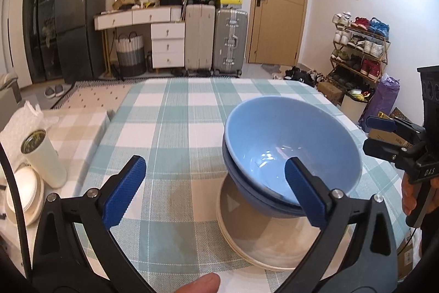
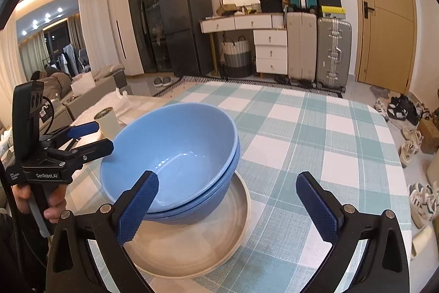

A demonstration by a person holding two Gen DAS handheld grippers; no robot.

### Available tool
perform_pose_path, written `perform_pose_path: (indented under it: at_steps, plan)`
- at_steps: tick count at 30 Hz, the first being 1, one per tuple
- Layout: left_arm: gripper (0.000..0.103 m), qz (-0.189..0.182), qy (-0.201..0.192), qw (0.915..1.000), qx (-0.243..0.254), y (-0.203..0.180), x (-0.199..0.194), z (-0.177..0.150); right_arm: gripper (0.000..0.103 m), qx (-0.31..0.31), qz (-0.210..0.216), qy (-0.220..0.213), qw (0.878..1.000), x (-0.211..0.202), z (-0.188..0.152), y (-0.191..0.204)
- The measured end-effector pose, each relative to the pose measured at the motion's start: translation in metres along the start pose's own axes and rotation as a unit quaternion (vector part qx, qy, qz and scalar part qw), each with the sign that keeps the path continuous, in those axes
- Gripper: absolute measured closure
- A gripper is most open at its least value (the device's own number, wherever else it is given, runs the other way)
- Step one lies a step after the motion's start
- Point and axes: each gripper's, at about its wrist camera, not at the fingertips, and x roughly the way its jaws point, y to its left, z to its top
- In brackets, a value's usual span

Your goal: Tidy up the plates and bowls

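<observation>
Blue bowls [image 1: 290, 150], nested and tilted, rest in cream plates [image 2: 197, 246] on the checked desk [image 1: 175, 133]; left gripper [image 1: 216, 194] and right gripper [image 2: 227, 208] stand open, empty.

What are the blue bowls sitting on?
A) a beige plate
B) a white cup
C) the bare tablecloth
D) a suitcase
A: the stacked blue bowls rest tilted on the beige plate, which lies on the checked tablecloth.
</observation>
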Motion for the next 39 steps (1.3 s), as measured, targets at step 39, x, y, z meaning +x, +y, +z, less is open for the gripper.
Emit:
perform_pose_path:
  at_steps: [39]
  plan:
    - [0.002, -0.091, -0.072, 0.9923, 0.042, 0.002, -0.019, -0.07, 0.001, -0.038, 0.046, -0.097, 0.993, -0.034, -0.082, 0.019]
